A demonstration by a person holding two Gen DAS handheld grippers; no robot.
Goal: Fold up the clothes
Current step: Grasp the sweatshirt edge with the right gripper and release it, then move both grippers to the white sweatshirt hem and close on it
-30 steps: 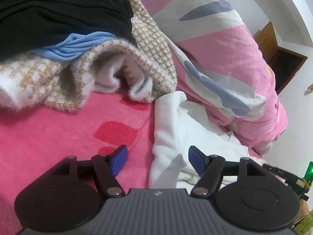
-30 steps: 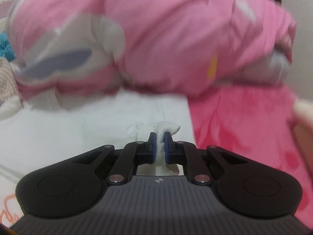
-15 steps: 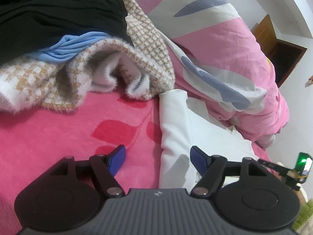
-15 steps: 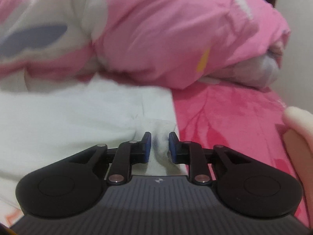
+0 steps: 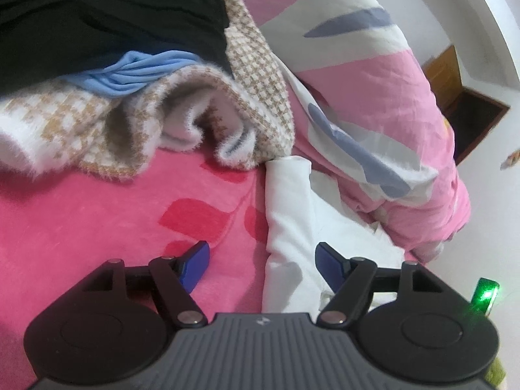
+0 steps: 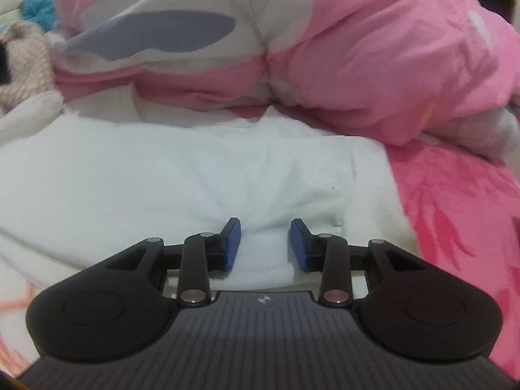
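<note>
Bright pink plush bed blanket (image 5: 97,214) with red leaf shapes carries everything shown; behind it a puffy pink, white and grey-blue quilt (image 5: 373,74) is heaped toward the wall, and to the left lies a pile of unfolded laundry: a fuzzy beige-and-white houndstooth knit (image 5: 260,91), a light blue jersey piece (image 5: 139,71) and a black garment (image 5: 107,16) on top. Your task piece, the white cotton garment (image 6: 201,175), lies flat on the blanket between that pile and the quilt, one folded edge running straight up the left wrist view, its far side just beside the quilt.

Your right hand-held gripper (image 6: 266,243) has just been opening: its blue pads stand apart, with a low ridge of white cloth between them that they no longer press. Judged from this, you are at the release that ends one fold. Your left hand-held gripper (image 5: 263,265) is spread wide over the garment's near left edge, empty, one pad above the blanket and one above the cloth.

Next move, as a judgement: draw the right hand-held gripper clear without dragging the ridge, then take the remaining free edge with both and carry it across; the loose cloth will wrinkle if pulled unevenly
</note>
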